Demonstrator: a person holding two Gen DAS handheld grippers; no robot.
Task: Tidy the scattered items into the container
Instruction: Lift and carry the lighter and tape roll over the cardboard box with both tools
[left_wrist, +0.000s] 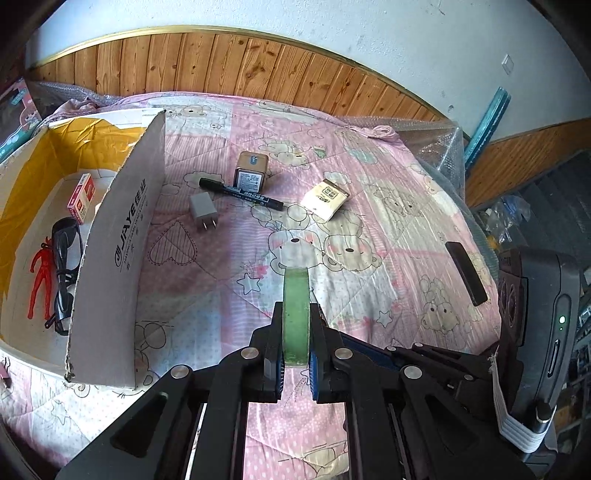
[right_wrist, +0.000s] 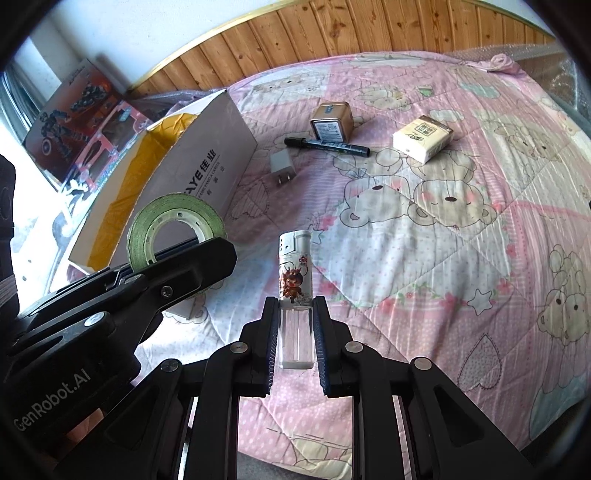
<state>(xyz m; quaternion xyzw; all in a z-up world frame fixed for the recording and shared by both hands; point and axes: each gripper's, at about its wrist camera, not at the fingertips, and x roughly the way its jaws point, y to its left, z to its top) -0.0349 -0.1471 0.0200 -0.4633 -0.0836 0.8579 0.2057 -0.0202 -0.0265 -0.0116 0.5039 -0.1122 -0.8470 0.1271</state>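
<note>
Already both grippers were loaded: the left gripper (left_wrist: 295, 332) was closed on a green tape roll (left_wrist: 296, 314) held on edge, and the right gripper (right_wrist: 295, 332) was closed on a lighter (right_wrist: 295, 295), both above the quilt (left_wrist: 369, 240) beside the open box (left_wrist: 122, 229). The smooth lighter was judged likely to slip, since only its lower part was pinched. The box's near wall could be struck by the tape if it was carried across too low.

pink bear-print quilt (right_wrist: 461, 258), wood wall panelling (left_wrist: 221, 62), toy box (right_wrist: 74, 114)
</note>
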